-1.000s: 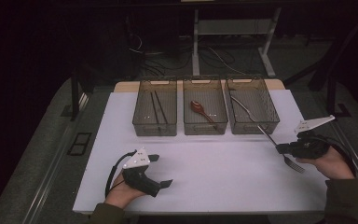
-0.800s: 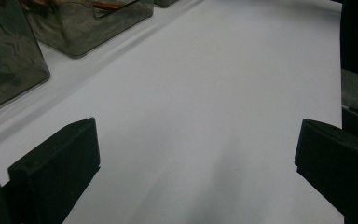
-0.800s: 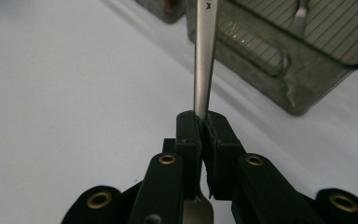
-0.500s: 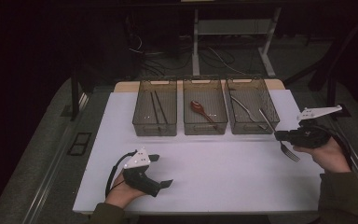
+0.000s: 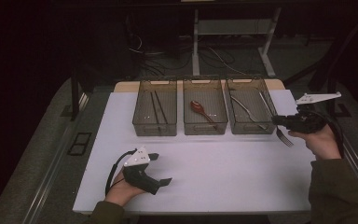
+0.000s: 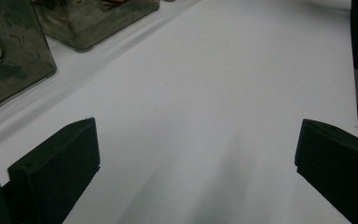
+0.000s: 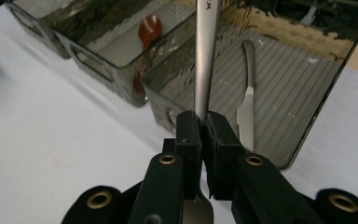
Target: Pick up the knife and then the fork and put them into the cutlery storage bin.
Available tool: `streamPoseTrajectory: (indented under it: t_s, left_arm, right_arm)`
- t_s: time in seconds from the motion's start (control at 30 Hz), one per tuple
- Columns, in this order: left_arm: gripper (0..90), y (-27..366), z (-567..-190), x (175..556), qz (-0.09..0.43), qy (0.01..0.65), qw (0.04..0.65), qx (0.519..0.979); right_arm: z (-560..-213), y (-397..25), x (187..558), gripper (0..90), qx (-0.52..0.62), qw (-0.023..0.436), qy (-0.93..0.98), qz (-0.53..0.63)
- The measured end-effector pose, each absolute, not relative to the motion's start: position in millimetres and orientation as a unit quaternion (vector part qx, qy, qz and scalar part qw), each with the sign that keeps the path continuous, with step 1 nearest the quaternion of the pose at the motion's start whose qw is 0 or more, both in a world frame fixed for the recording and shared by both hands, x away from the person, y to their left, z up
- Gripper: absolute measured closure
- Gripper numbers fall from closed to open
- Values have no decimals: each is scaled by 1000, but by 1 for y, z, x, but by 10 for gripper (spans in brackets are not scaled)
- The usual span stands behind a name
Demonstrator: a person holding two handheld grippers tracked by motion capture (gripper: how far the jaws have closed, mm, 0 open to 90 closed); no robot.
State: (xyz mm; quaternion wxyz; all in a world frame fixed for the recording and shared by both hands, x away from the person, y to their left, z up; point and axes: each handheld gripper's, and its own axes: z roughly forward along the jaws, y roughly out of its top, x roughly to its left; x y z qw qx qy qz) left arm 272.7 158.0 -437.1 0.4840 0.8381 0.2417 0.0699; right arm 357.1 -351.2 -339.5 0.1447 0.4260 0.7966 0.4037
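My right gripper (image 5: 279,122): clamped on fork (image 5: 285,136), held at the near right corner of right bin (image 5: 250,106), tines toward me | my left gripper (image 5: 157,168): jaws spread wide, nothing between, near-left on table (image 5: 223,172).

Faint stamped lettering runs along the metal fork handle (image 7: 206,51) near the top of the right gripper view, too small and cut off to read; no other text, label or number is legible.
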Motion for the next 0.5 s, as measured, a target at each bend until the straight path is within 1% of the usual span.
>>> streamPoseTrajectory:
  t_s: [0.37, 0.5]
  left_arm:
    - [0, 158, -436, 271, 73, 239, 486, 837]
    - [0, 159, -435, 270, 73, 239, 486, 838]
  right_arm:
    - [-327, -339, 388, 847, 441, 158, 785, 406]
    - [-326, -338, 401, 847, 448, 170, 778, 406]
